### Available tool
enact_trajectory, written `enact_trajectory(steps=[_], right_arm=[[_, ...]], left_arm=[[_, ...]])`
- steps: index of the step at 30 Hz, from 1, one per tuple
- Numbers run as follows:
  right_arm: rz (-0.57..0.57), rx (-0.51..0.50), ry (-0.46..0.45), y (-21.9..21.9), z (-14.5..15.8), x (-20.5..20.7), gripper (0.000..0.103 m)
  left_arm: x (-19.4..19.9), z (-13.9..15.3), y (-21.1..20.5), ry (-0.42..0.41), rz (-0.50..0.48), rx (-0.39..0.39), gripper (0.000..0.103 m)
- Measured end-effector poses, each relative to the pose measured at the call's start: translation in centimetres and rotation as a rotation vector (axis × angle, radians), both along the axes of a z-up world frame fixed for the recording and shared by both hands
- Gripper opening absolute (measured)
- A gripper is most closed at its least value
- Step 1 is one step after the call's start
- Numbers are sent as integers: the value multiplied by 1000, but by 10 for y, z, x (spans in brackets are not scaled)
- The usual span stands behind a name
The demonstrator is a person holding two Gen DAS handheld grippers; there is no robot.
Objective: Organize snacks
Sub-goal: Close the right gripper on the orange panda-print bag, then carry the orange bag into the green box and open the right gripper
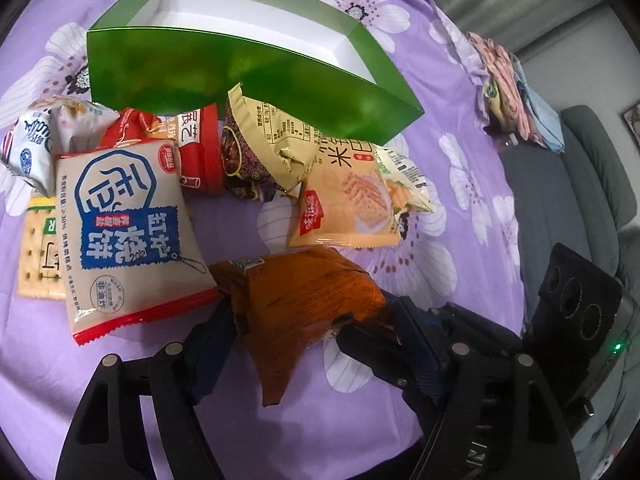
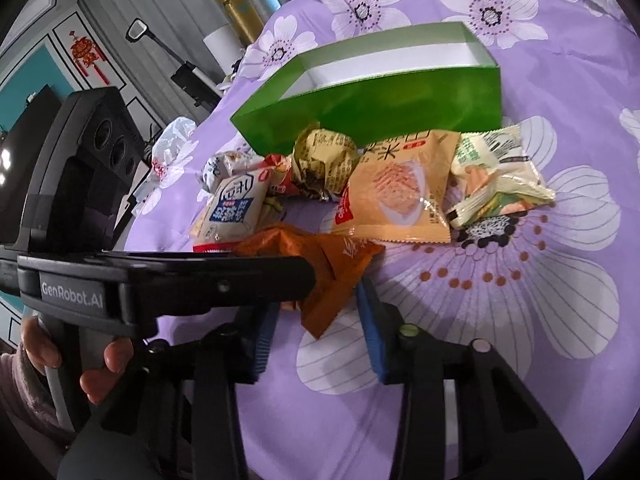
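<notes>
Two pairs of jaws meet on one orange packet [image 1: 304,292], which lies on the purple flowered sheet [image 1: 460,92], nearest of the whole heap in front of the green box [image 1: 224,76]. My left jaws [image 1: 312,320] straddle its wide middle, a pad against each flank, clamped on it. My right jaws [image 2: 319,296] stand apart around its lower corner, with a strip of sheet showing beside one pad.

On the near side of the box from that packet, toward me, the sheet is bare, and so is the stretch out to the right. To the packet's left, a beige-and-blue packet [image 1: 132,232] overlaps it and lies over a yellow cracker pack [image 1: 36,256]. Closer to the box lies a peach cracker packet [image 1: 348,204]. A gold-wrapped snack [image 1: 272,144] and a red cup [image 1: 200,152] on its side rest against the box's front wall, with a white packet [image 1: 32,148] off its left corner. The box stands open, its white inside empty as far as I can see.

Only the left view shows the sheet's right edge, with folded clothes [image 1: 516,96] right of the box and a grey sofa [image 1: 580,176] beyond. Only the right view shows the pale green packet [image 2: 500,176] in full, at the box's right corner, a white plastic bag [image 2: 172,140] left of the box, and the hand [image 2: 100,368] on my left handle.
</notes>
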State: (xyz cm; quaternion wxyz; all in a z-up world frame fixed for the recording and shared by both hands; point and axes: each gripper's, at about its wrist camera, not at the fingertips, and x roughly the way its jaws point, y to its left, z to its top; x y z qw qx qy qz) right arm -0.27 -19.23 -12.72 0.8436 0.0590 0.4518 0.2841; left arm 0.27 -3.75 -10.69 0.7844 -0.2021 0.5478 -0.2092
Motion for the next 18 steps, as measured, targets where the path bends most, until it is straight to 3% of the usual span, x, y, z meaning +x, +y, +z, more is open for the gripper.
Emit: enact_trajectory(steps=[6, 7, 10, 12, 18], right_arm=[[17, -14, -7, 1, -5, 5, 21], [24, -11, -9, 2, -6, 5, 13], [38, -37, -30, 7, -7, 2, 12], [35, -18, -29, 4, -5, 1, 12], [36, -1, -72, -3, 14, -11, 11]], left_arm=[[1, 0, 1, 2, 7, -23, 71], [-1, 1, 0, -10, 6, -6, 69], [-4, 8, 1, -36, -1, 5, 60], [-6, 11, 2, -46, 5, 16, 47], [-12, 23, 0, -71, -12, 14, 46]])
